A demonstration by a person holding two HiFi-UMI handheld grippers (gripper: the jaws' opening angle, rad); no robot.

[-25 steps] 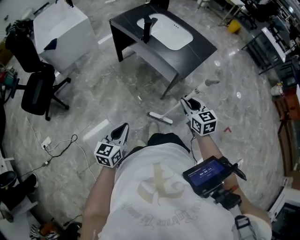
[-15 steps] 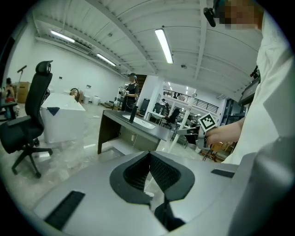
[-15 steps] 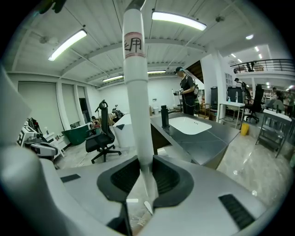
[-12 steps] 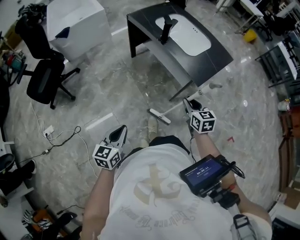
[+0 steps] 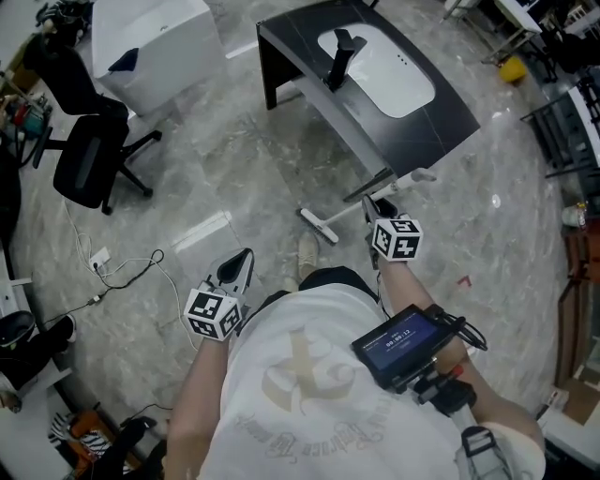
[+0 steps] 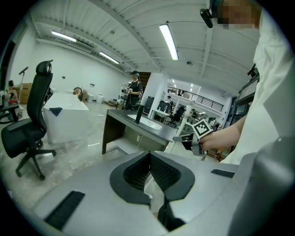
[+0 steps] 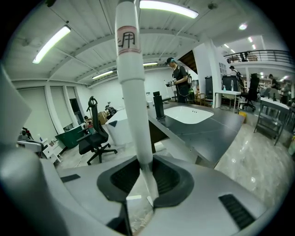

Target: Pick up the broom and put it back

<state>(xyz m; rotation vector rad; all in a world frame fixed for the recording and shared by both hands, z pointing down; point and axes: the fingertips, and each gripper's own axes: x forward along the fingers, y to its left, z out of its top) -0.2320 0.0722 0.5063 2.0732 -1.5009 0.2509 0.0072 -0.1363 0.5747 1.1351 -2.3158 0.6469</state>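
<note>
Right hand-held gripper (image 5: pixel 375 208) is clamped on the white handle of the broom (image 7: pixel 131 92). The handle runs out past its jaws toward the desk (image 5: pixel 427 127) ahead, and the head seems to rest on the floor (image 5: pixel 234 178) just to its left. Left hand-held gripper (image 6: pixel 150 159) hangs apart, jaws together and empty. To lift well, grip firmly and raise the head clear before swinging the handle away from the desk edge.

Bright ceiling tubes (image 7: pixel 168 8) overhead, fisheye-warped edges.
</note>
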